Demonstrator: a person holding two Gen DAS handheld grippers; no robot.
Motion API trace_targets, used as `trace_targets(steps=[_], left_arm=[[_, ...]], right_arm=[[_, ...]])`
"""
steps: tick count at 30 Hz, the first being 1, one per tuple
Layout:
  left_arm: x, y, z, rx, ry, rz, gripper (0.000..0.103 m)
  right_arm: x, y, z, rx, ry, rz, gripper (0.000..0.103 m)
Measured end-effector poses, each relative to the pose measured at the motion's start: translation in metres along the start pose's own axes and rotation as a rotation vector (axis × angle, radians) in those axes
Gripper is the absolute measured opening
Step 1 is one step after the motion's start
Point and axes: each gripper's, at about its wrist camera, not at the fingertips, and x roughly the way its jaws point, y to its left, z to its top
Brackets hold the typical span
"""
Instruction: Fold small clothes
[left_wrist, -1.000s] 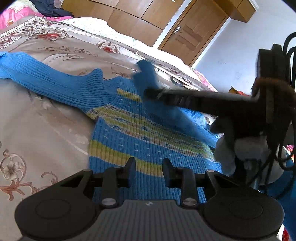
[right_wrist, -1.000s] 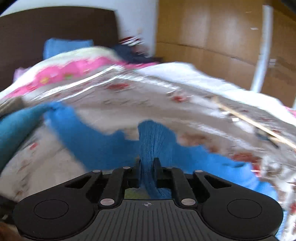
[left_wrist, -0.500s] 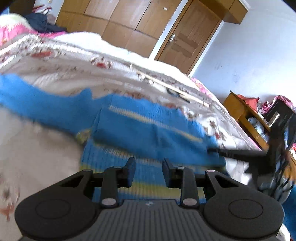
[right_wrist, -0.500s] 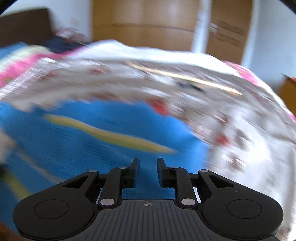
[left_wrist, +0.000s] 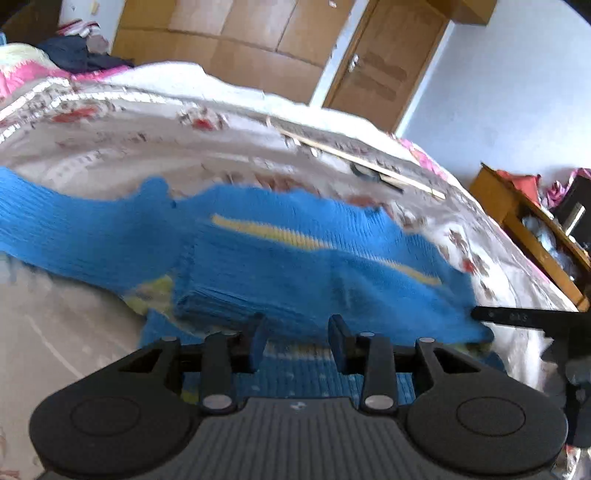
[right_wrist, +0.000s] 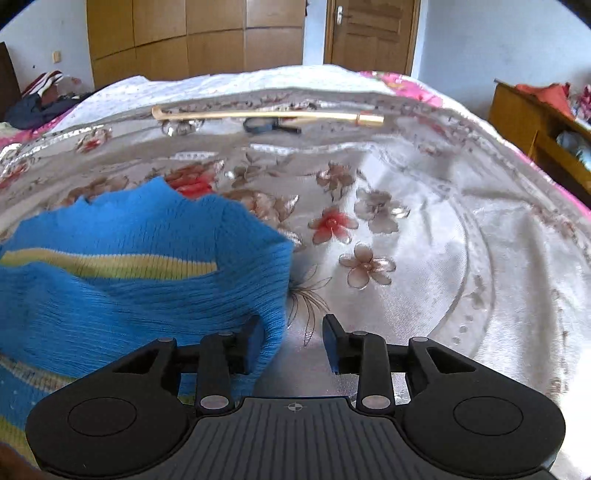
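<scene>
The blue sweater (left_wrist: 280, 258) lies on the bed (left_wrist: 110, 155), 1 sleeve (left_wrist: 74, 229) running off the left edge of the left wrist view and another folded across the body, its yellow stripe on top. Left of the sweater the quilt is bare. The left gripper (left_wrist: 297, 341) hangs over the near hem, jaws parted and opening, pinching nothing; the knit shows through the gap, but whether the tips touch it I cannot tell. That view is blurred, so the sweater's edges smear. At its right a finger of the right gripper (right_wrist: 291, 341) pokes in beside the cuff. From the right wrist view, the folded sleeve's end lies by the left pad (right_wrist: 253, 343), not pinched; the jaws are opening over bare quilt. Right of it the quilt is open to the bed's edge. A long stick (right_wrist: 266, 117) lies across the far side.
</scene>
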Motion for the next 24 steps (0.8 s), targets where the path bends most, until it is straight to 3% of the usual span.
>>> trace_targets(steps=[3, 6, 8, 12, 15, 20, 24], left_arm=[[0.01, 0.005, -0.003, 0.009, 0.046, 0.033, 0.047], [0.004, 0.004, -0.005, -0.005, 0.038, 0.034, 0.047], [-0.002, 0.005, -0.004, -0.005, 0.021, 0.049, 0.048], [0.002, 0.012, -0.003, -0.02, 0.05, 0.063, 0.048], [0.002, 0.01, -0.004, 0.002, 0.044, 0.076, 0.048], [-0.004, 0.012, -0.003, -0.023, -0.012, 0.073, 0.048], [0.004, 0.016, -0.004, -0.024, 0.02, 0.089, 0.048]], right_arm=[[-0.016, 0.015, -0.003, -0.052, -0.061, 0.013, 0.032], [-0.032, 0.034, -0.005, -0.125, -0.116, 0.058, 0.032], [-0.026, 0.044, -0.006, -0.184, -0.081, 0.052, 0.035], [0.005, 0.039, -0.009, -0.207, 0.016, -0.089, 0.033], [0.005, 0.019, -0.004, -0.11, 0.041, -0.072, 0.033], [-0.022, 0.028, -0.001, -0.118, -0.05, -0.043, 0.033], [-0.022, 0.05, 0.001, -0.167, -0.062, 0.04, 0.034]])
